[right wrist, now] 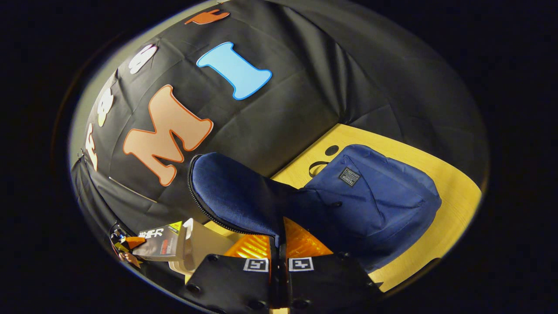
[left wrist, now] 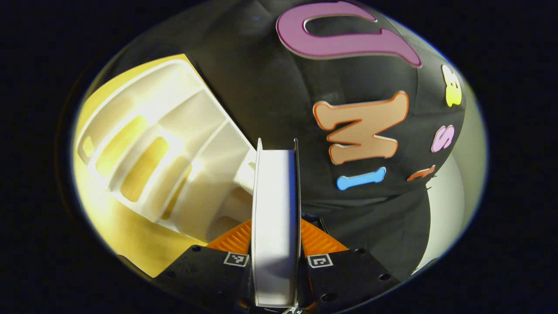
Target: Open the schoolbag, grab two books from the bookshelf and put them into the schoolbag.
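While the left gripper [left wrist: 275,244] clamped a white-edged book [left wrist: 275,209] edge-on between both fingers, the white bookshelf [left wrist: 174,152] lay to its left on the yellow table [left wrist: 126,244]. The right gripper [right wrist: 278,250] pinched the raised flap [right wrist: 235,196] of the blue schoolbag [right wrist: 375,196], which rested on that table near the black booth wall [right wrist: 305,87]. A second book [right wrist: 159,246] appeared at the right gripper view's lower left.

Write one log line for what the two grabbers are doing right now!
left gripper: shut on book, beside white bookshelf | right gripper: shut on schoolbag flap, lifted | schoolbag: on table
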The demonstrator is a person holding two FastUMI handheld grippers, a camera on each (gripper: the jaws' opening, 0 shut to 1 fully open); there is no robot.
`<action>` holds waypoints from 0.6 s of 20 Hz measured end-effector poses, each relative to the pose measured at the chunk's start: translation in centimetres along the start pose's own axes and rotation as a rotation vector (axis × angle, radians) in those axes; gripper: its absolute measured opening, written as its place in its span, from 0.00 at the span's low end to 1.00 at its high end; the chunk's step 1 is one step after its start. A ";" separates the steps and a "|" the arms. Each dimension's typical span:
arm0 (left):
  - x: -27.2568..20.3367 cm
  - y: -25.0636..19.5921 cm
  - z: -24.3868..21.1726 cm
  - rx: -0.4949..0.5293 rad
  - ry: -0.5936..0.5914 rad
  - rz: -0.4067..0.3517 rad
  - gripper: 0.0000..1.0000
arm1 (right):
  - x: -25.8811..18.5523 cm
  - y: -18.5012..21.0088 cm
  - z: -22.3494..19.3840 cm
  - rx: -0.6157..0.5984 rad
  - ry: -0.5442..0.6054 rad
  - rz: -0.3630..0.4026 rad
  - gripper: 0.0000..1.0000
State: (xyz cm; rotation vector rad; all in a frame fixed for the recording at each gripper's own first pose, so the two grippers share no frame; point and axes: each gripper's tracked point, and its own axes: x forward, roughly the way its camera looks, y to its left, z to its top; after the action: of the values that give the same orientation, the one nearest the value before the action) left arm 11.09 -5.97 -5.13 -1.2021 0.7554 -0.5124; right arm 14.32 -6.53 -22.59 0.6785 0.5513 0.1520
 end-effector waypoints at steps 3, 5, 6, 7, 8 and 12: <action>4.8 -1.5 -4.1 0.021 0.089 -0.007 0.36 | -0.2 0.1 0.3 -0.010 -0.006 0.005 0.03; 7.8 -2.2 -6.4 0.044 0.130 -0.002 0.35 | -0.3 0.1 0.6 -0.009 -0.011 0.010 0.03; 9.2 -2.3 -7.5 0.056 0.150 0.010 0.36 | -0.3 0.2 0.8 -0.007 -0.014 0.014 0.03; 10.6 -2.5 -8.5 0.065 0.169 0.016 0.36 | -0.4 0.2 0.9 -0.007 -0.017 0.020 0.03; 11.8 -2.6 -9.5 0.068 0.187 0.019 0.34 | -0.4 0.2 0.9 -0.010 -0.021 0.025 0.03; 17.8 -2.2 -14.2 0.065 0.252 0.056 0.36 | -0.8 0.4 1.4 -0.018 -0.034 0.047 0.03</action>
State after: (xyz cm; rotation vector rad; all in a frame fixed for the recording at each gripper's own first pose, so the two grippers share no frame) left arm 12.13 -28.36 -9.80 -1.0642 0.9766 -0.6450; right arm 14.39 -7.29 -21.06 0.6754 0.5007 0.1888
